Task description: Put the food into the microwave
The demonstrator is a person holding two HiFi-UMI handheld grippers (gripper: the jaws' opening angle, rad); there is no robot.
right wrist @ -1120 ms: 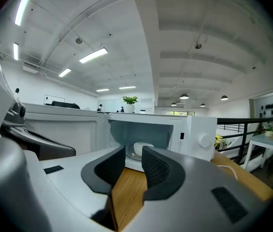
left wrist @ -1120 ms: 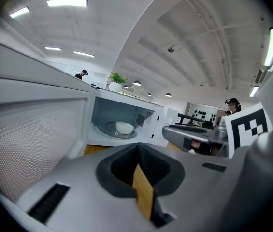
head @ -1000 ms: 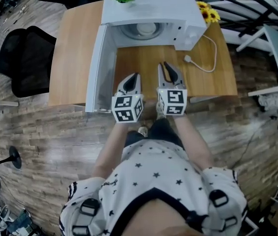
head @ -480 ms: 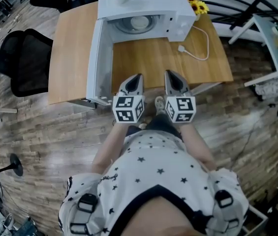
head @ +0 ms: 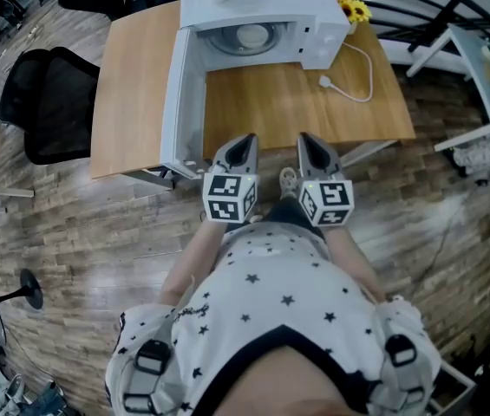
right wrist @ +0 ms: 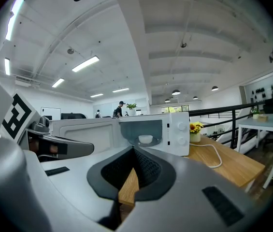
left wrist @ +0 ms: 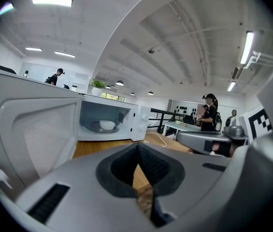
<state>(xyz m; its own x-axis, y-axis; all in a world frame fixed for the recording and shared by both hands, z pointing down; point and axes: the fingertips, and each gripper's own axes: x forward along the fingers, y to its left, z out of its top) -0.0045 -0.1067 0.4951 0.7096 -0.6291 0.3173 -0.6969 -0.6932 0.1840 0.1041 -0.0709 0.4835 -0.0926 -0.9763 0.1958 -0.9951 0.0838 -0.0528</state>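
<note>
Found the left gripper [head: 244,142] and right gripper [head: 308,142] side by side at the near edge of the worktop [head: 314,102], jaws of each pressed fully together on nothing. Saw the white bowl [head: 251,35], taken as the food, already on the turntable inside the microwave [head: 271,3], well apart from both. Judged the loading step done, with only the door [head: 173,102] standing wide open at the left. Called next for a push on its outer face to swing it closed.

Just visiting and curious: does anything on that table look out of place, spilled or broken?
Nothing is spilled or broken. Two small oddities: the door of the microwave hangs wide open with a white bowl inside, and its plug lies loose on the table, connected to no socket in view.
</note>
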